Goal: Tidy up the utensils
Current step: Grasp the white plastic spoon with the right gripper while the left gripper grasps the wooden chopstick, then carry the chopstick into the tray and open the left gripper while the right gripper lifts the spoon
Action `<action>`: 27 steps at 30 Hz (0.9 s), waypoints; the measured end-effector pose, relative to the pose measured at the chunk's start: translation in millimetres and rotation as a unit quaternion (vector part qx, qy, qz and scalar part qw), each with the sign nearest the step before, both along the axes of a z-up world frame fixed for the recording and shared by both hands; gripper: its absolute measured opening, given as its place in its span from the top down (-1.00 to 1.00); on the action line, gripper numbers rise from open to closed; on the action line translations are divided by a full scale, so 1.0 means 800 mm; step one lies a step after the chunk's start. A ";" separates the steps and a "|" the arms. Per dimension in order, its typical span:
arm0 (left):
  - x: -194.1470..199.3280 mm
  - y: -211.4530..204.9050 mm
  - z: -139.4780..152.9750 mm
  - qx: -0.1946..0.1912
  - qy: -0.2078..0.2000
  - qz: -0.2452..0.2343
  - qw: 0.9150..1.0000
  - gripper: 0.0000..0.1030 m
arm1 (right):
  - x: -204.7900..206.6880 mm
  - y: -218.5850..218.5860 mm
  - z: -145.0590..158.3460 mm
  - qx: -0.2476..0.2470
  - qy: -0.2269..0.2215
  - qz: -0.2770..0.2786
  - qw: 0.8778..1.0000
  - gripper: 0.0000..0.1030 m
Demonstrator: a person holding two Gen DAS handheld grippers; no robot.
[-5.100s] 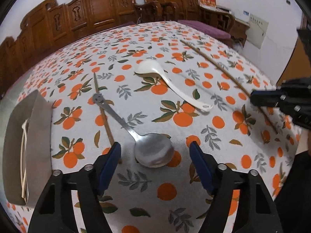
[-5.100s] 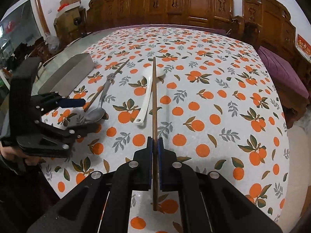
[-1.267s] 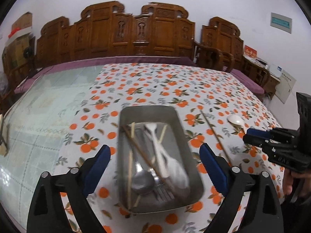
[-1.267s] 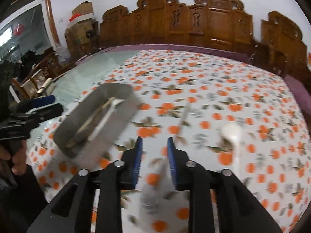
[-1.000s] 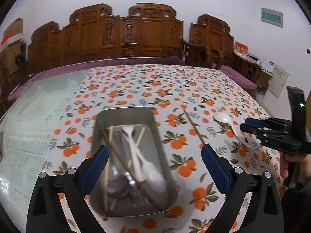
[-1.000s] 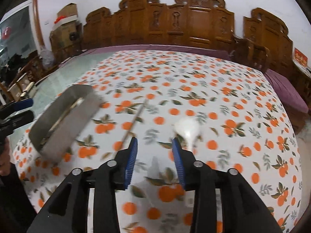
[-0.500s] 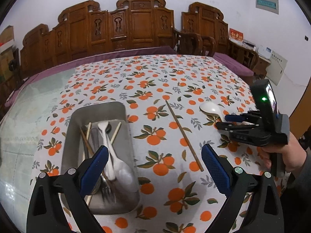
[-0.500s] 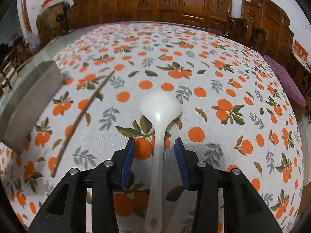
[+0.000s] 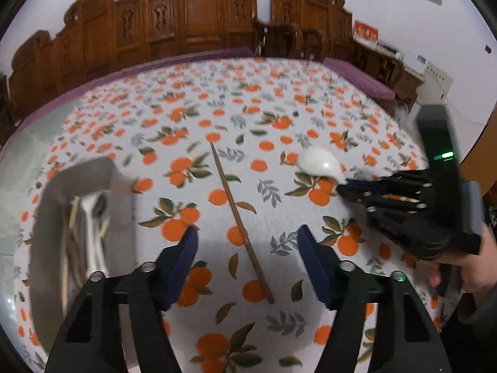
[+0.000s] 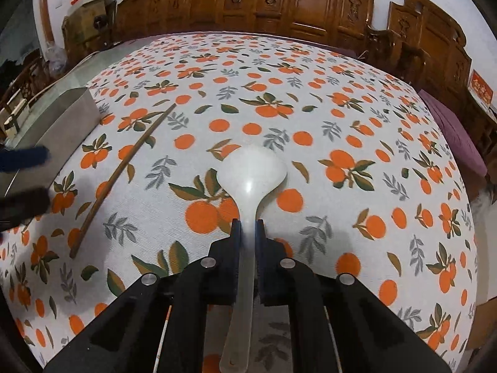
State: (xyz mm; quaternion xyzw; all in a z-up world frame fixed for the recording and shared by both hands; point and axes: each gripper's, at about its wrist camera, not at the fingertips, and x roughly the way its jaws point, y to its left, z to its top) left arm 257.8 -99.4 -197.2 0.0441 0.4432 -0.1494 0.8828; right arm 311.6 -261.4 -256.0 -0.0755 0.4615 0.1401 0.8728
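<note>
Left gripper (image 9: 247,253): my jaws are about half apart and closing. The brown chopstick (image 9: 240,223) lies on the cloth between my two blue pads, but neither pad touches it.
Left fingertips (image 9: 183,253): both are blurred at the edges, so I cannot say how near they are to the cloth.
Right gripper (image 10: 247,233): my jaws are closing, and the pads sit against both sides of the white spoon (image 10: 250,174) at its neck, just behind the bowl.
White spoon, position: the bowl lies on the tablecloth (image 10: 310,108) in front of my right fingers. The handle runs back between the fingers and its end is cut off by the lower edge of the right wrist view.
White spoon, from the left side: only the bowl shows; the handle is hidden behind the black right gripper.
Chopstick, position: alone on the cloth, between the tray and the spoon, apart from both.
Metal tray (image 9: 46,217): it stands at the left on the cloth. Inside I see pale sticks and a white spoon shape, but all is blurred, so I cannot tell the pieces apart.
Tray in the right view: only an outer wall shows, and its inside is hidden.
Hand (image 9: 466,276): it holds the right gripper's grip at the picture's right edge, partly cut off.
</note>
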 end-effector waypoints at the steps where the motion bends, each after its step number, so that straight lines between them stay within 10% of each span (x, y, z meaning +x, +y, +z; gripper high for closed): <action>1: 0.007 -0.005 -0.009 0.004 0.011 0.000 1.000 -0.02 | 0.000 -0.001 0.000 0.001 0.000 -0.001 1.000 0.80; 14: 0.038 -0.013 -0.050 0.018 0.041 0.027 0.999 0.87 | 0.002 0.004 0.001 0.015 0.011 0.006 1.000 0.80; 27: 0.019 0.011 -0.020 0.015 0.023 0.017 0.999 0.92 | -0.014 0.046 0.022 0.016 -0.008 0.037 0.999 0.80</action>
